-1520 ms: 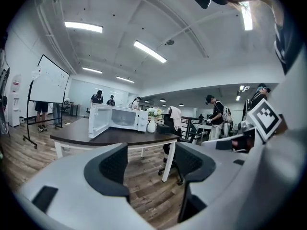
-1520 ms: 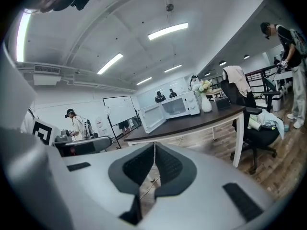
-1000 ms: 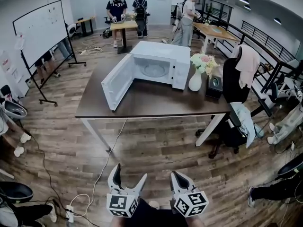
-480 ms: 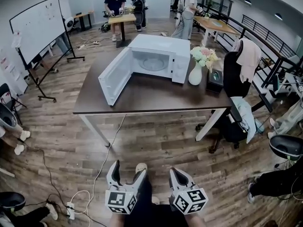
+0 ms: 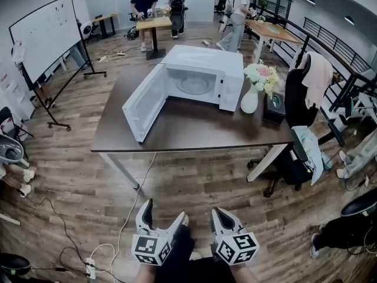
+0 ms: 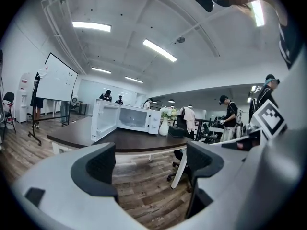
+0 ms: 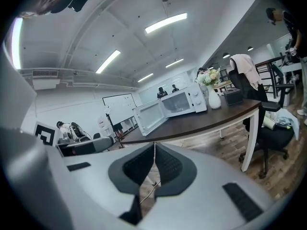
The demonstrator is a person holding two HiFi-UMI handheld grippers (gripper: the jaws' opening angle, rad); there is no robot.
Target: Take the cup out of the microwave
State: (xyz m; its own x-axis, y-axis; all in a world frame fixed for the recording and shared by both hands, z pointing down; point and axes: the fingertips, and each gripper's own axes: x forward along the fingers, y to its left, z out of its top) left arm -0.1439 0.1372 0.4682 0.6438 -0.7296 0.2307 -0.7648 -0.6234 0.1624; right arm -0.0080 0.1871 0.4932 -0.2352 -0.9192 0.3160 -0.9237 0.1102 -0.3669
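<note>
A white microwave (image 5: 203,81) stands on the dark brown table (image 5: 194,131) with its door (image 5: 146,102) swung wide open to the left. Inside I see only the glass turntable; no cup shows in any view. Both grippers hang low over the wooden floor, well short of the table's front edge. My left gripper (image 5: 162,217) is open with nothing between its fingers. My right gripper (image 5: 222,218) is shut and empty. The microwave (image 6: 127,119) is far ahead in the left gripper view, and the microwave (image 7: 180,104) is equally distant in the right gripper view.
A white vase of flowers (image 5: 250,99) and a black box (image 5: 274,108) sit right of the microwave. A black chair draped with clothes (image 5: 306,99) stands at the table's right end. A whiteboard (image 5: 50,40) is far left. Cables and a power strip (image 5: 91,267) lie on the floor. People work at the back tables.
The head view has shifted a little, so the table sits slightly differently in frame. Both grippers stay low in front of the person, left open and right shut.
</note>
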